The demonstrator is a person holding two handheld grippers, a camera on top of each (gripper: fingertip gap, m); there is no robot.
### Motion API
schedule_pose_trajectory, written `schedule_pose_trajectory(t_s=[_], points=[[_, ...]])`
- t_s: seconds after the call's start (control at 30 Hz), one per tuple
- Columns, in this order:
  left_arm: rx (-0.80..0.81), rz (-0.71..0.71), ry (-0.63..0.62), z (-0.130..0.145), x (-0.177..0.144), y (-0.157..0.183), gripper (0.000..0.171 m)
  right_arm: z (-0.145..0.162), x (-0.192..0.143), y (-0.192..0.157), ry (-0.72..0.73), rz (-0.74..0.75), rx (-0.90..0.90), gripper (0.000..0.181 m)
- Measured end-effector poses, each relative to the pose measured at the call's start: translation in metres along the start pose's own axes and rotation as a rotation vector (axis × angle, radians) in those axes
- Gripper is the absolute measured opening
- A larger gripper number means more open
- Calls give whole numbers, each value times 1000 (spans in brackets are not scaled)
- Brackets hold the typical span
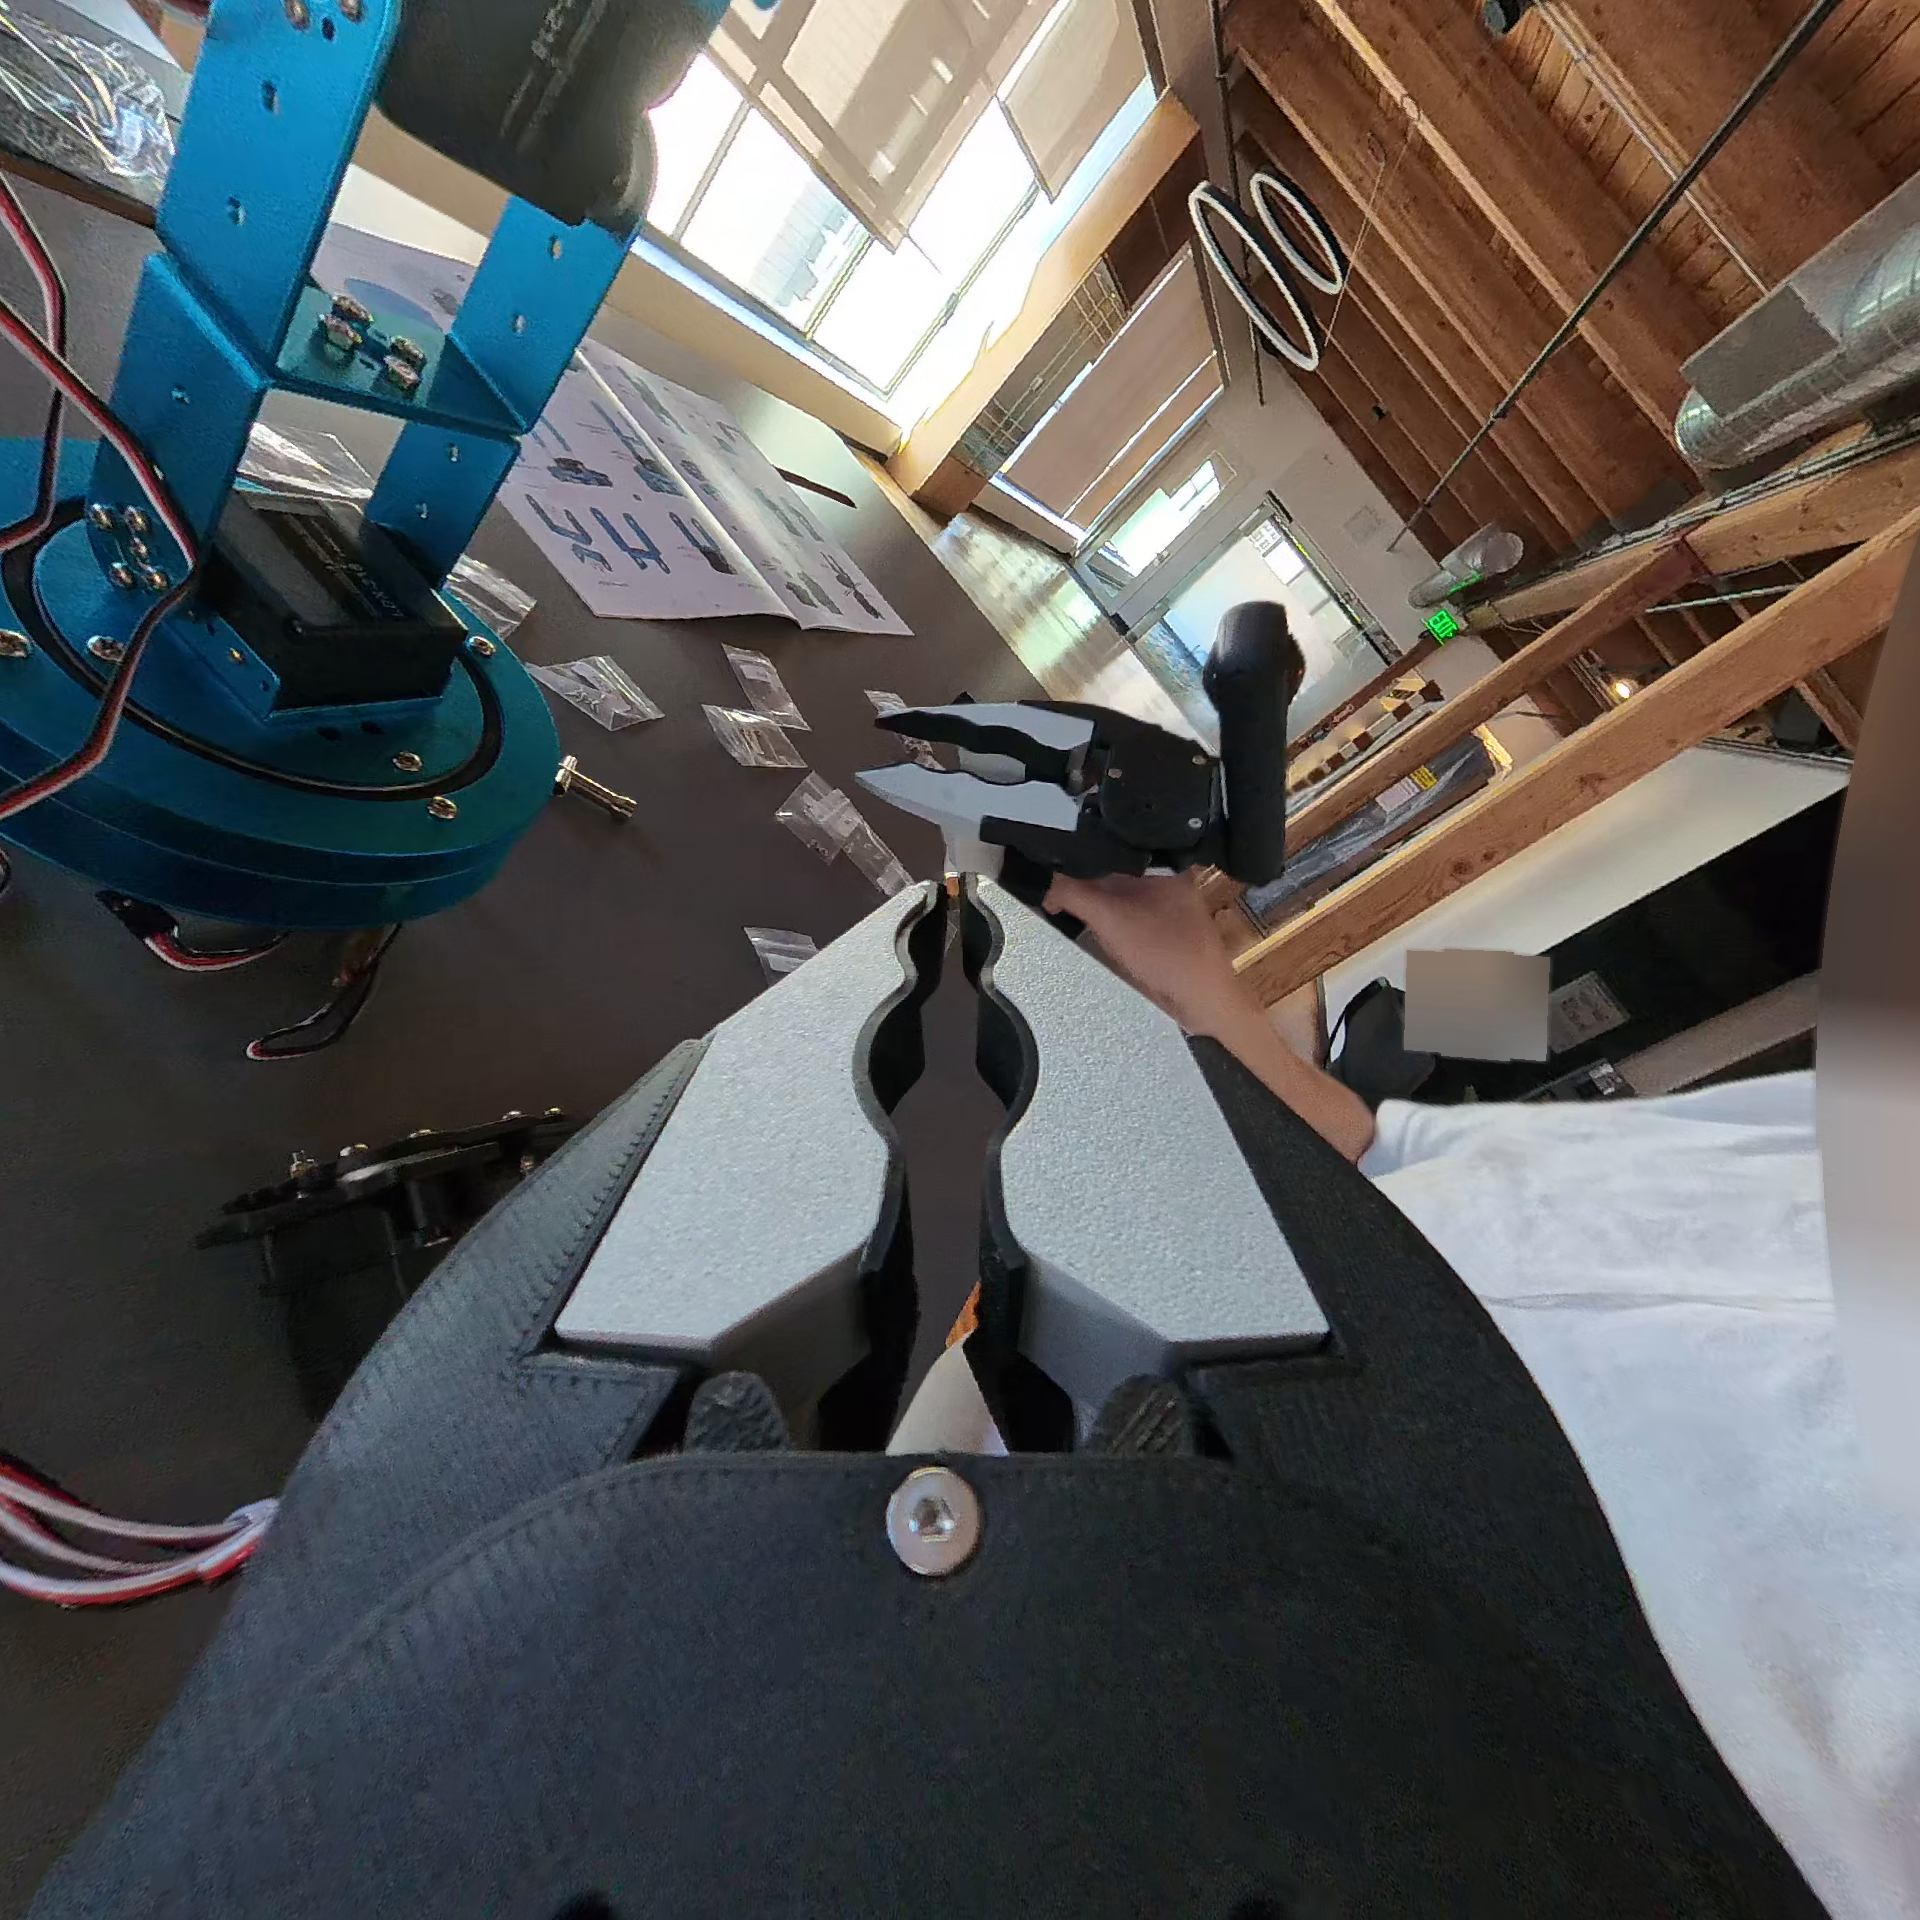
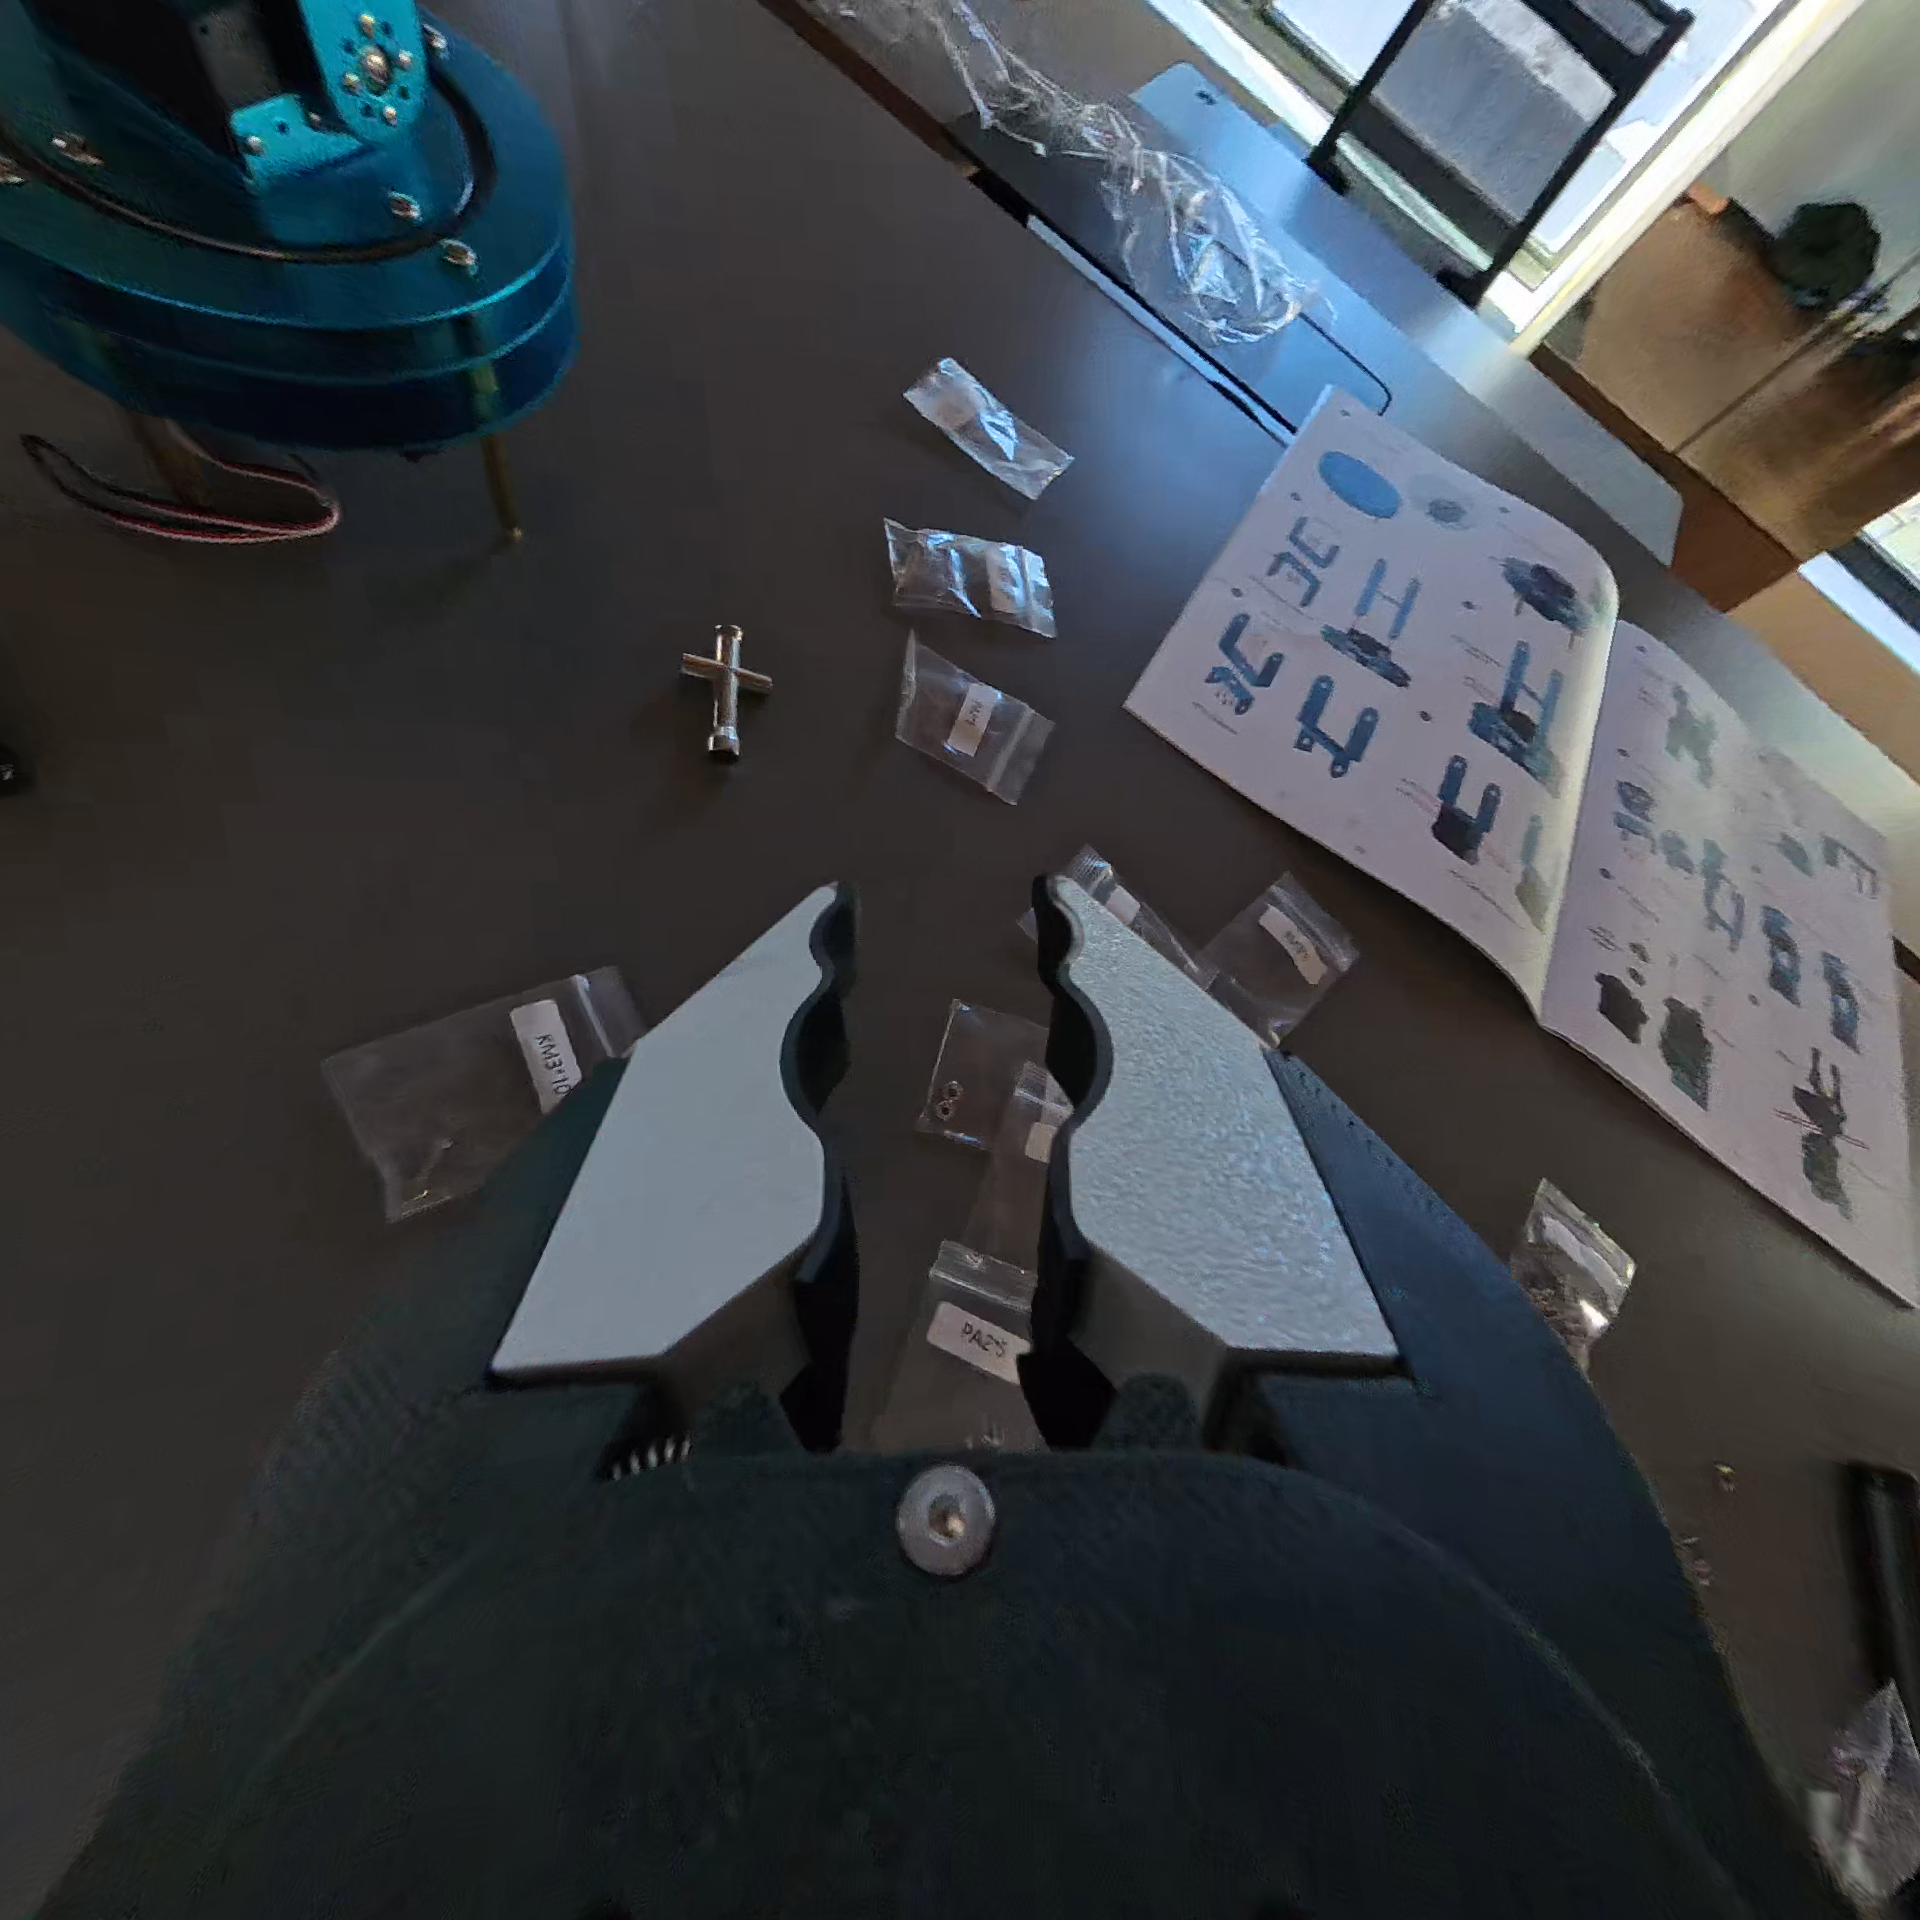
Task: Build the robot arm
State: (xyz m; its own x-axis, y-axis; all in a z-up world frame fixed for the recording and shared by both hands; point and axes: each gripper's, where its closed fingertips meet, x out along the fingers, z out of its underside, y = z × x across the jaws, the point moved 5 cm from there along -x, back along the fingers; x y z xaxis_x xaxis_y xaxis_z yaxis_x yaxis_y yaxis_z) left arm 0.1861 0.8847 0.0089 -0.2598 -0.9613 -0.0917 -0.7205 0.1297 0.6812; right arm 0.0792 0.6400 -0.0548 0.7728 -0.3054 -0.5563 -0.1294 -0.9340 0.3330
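Observation:
My left gripper (image 1: 956, 888) is shut, its tips pinching a small metal part (image 1: 954, 884); a white and orange thing (image 1: 951, 1392) shows between the finger bases. It is held above the dark table (image 1: 582, 997), right of a blue metal robot arm (image 1: 270, 644). My right gripper (image 2: 943, 894) is open and empty, low over several small clear bags (image 2: 977, 1070) of hardware. It also shows in the left wrist view (image 1: 871, 750), held by a hand, just beyond the left tips. A silver cross wrench (image 2: 725, 686) lies ahead of it.
An open booklet (image 2: 1351, 665) lies to the right on the table. The blue arm's round base (image 2: 312, 239) stands far left with red-white wires (image 2: 187, 509). A black part (image 1: 395, 1174) and more wires (image 1: 104, 1558) lie left. Crumpled clear wrap (image 2: 1174, 197) is at the back. The gap from one gripper's tips to the other's is roughly 25 cm.

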Motion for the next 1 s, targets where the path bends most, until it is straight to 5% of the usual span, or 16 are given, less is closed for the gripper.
schedule_pose_trajectory(t_s=[0.17,0.47,1.0], points=[[-1,13,-23,2,-6,2,1,-26,-19,17,-54,18,-135,35],[13,14,-60,-12,-11,2,1,-82,-33,7,157,-102,20,39],[32,127,-69,-13,0,13,1,-89,-37,-16,276,-203,181,41]])
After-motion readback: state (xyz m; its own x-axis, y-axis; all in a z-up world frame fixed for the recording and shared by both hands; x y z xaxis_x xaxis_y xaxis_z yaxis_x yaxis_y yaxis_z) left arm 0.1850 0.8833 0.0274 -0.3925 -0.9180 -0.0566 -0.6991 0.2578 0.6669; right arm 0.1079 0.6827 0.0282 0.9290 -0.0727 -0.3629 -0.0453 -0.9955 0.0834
